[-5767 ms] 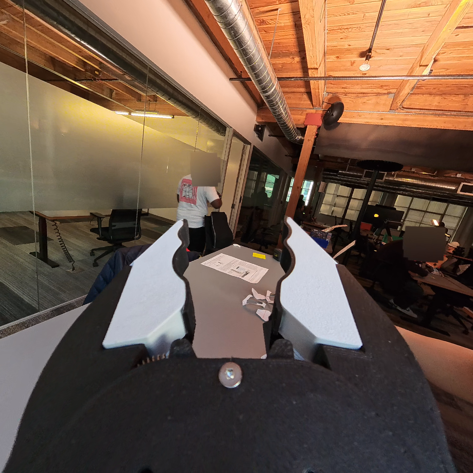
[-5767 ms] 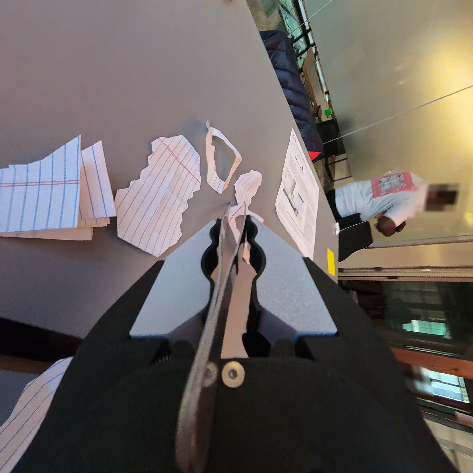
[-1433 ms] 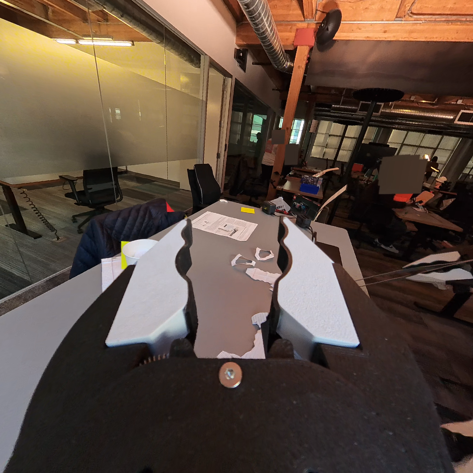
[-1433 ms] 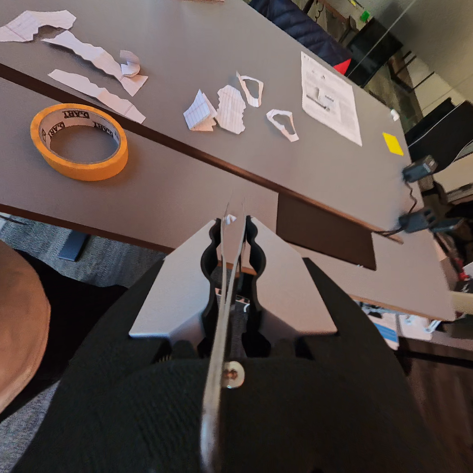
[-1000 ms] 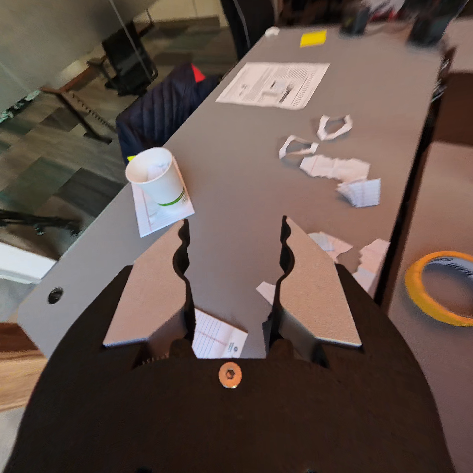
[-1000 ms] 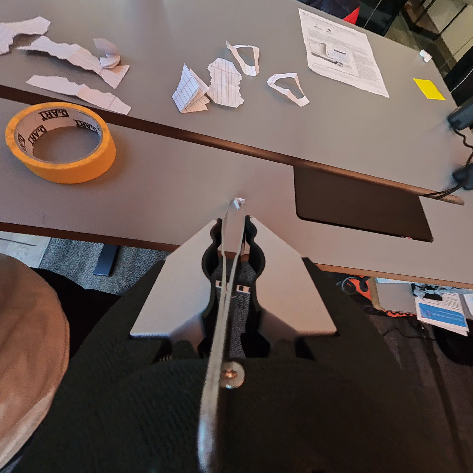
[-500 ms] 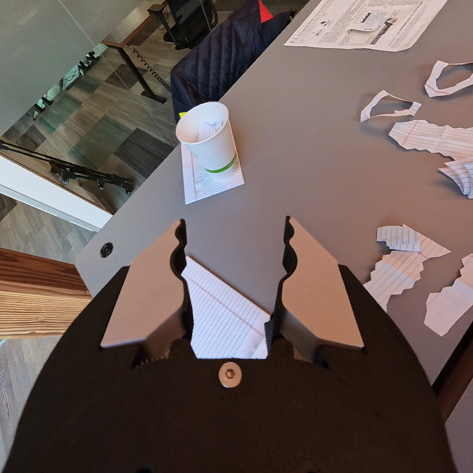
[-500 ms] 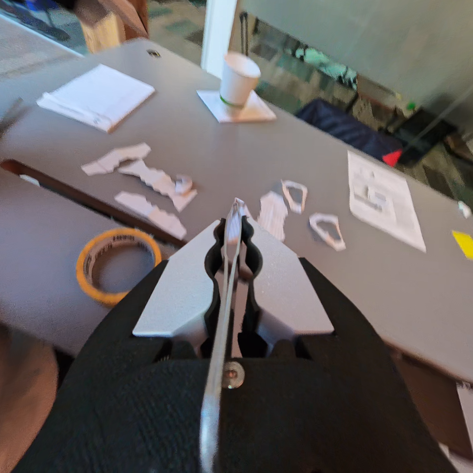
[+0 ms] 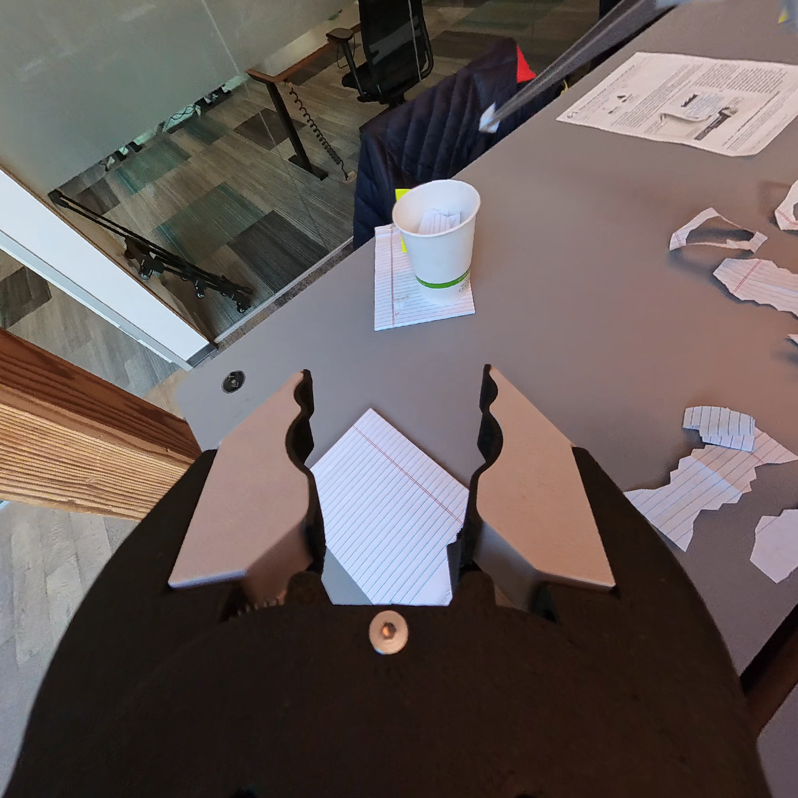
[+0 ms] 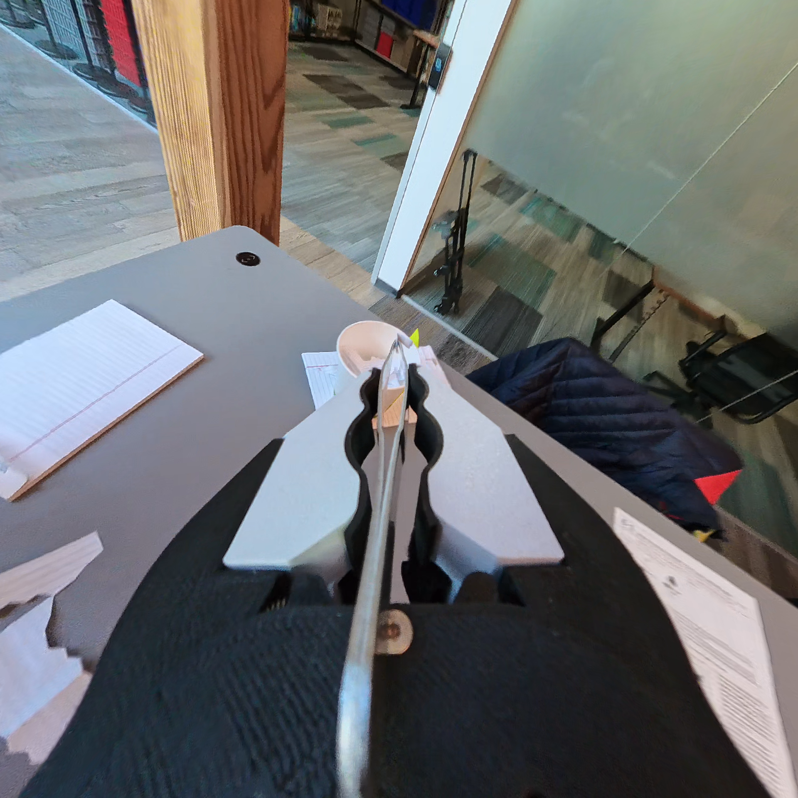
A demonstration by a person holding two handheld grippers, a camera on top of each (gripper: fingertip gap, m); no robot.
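Observation:
My right gripper (image 10: 392, 378) is shut on thin metal tweezers (image 10: 380, 496) that run forward between its fingers. The tweezer tips pinch a small white paper scrap (image 10: 403, 340) just above the rim of a white paper cup (image 10: 362, 345). The cup (image 9: 440, 250) has a green band, holds paper bits and stands on a lined sheet (image 9: 397, 298). The tweezers (image 9: 561, 73) and scrap (image 9: 489, 117) also show at the top of the left wrist view. My left gripper (image 9: 396, 375) is open and empty, hovering over a lined notepad (image 9: 388, 496) on the grey table (image 9: 561, 345).
Torn lined-paper scraps (image 9: 708, 483) lie to the right on the table. A printed sheet (image 9: 734, 99) lies farther back. A dark jacket (image 10: 596, 432) hangs past the table's far edge. A wooden post (image 10: 216, 108) stands at the table's corner. The notepad (image 10: 82, 384) lies at left. My right fingertips sit around 25 cm from my left ones.
My left gripper tipped down from the room to the table and moved over the notepad, still open. My right gripper carried the tweezers and scrap from near the tape roll to the cup.

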